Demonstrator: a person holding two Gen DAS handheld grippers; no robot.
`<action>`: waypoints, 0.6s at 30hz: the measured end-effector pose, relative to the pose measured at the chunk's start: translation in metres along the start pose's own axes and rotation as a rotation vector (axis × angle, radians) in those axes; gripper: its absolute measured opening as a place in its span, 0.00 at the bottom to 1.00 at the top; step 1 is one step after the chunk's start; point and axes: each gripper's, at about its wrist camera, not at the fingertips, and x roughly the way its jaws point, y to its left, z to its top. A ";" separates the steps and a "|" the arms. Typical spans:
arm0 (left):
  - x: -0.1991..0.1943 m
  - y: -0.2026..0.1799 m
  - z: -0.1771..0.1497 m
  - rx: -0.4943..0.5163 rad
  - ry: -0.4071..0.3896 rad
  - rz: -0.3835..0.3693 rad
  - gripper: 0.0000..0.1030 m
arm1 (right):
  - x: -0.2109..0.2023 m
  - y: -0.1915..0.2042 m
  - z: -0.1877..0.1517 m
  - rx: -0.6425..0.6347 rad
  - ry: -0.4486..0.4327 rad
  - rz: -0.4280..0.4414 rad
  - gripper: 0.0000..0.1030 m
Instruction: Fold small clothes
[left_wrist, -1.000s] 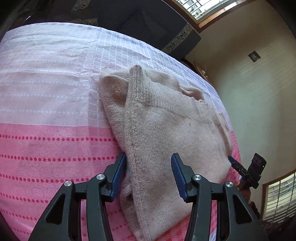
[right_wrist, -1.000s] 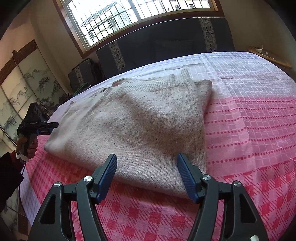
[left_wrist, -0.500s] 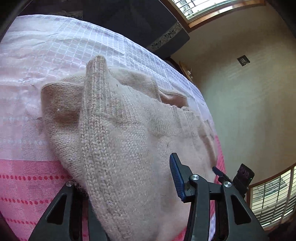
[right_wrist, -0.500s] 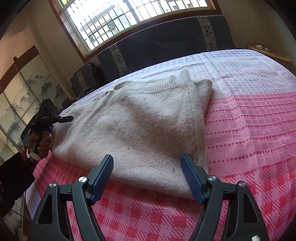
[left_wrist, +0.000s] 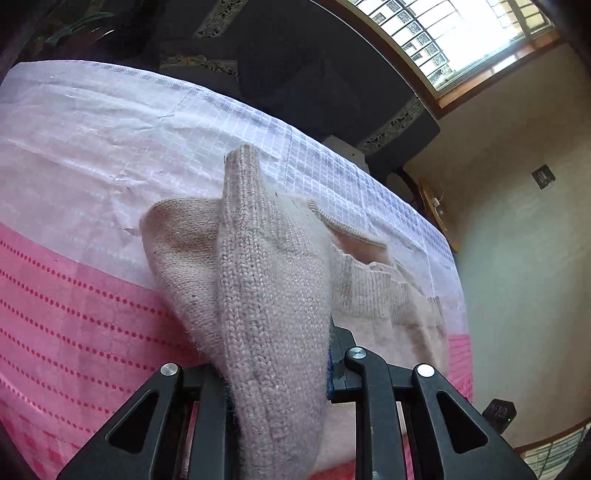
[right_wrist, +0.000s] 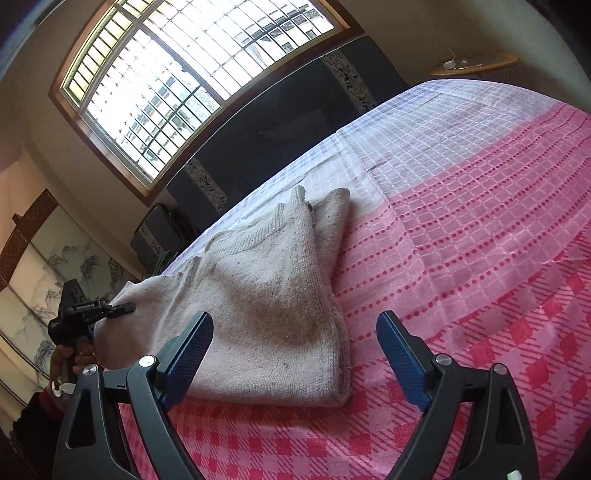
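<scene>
Right now the sweater (right_wrist: 266, 306) lies partly folded on the pink-and-white bedspread (right_wrist: 480, 229), its body near the spread's pink checked part and its neck end toward the white part. The left gripper (left_wrist: 275, 373) pinches a thick bunch of the sweater's edge, lifted into a ridge above the rest of the sweater. The right gripper (right_wrist: 295, 350) hovers just beside the sweater's near corner, its blue pads (right_wrist: 400, 362) spread wide and gripping nothing.

Several layers seem caught in the left pinch, so a lift may likely drag the lower layer along and undo the fold beneath. With the right gripper holding nothing, the whole sweater could slide across the bedspread, or the loose knit could slip out and drop crooked.
</scene>
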 end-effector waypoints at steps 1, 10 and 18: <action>-0.001 -0.006 -0.001 -0.008 -0.003 0.004 0.20 | -0.001 -0.001 0.000 0.006 -0.007 -0.007 0.86; 0.000 -0.068 -0.014 -0.007 -0.035 0.024 0.19 | -0.002 0.000 0.000 -0.007 -0.024 -0.009 0.90; 0.024 -0.126 -0.033 0.039 -0.006 0.025 0.19 | -0.007 -0.005 -0.001 0.013 -0.039 0.018 0.92</action>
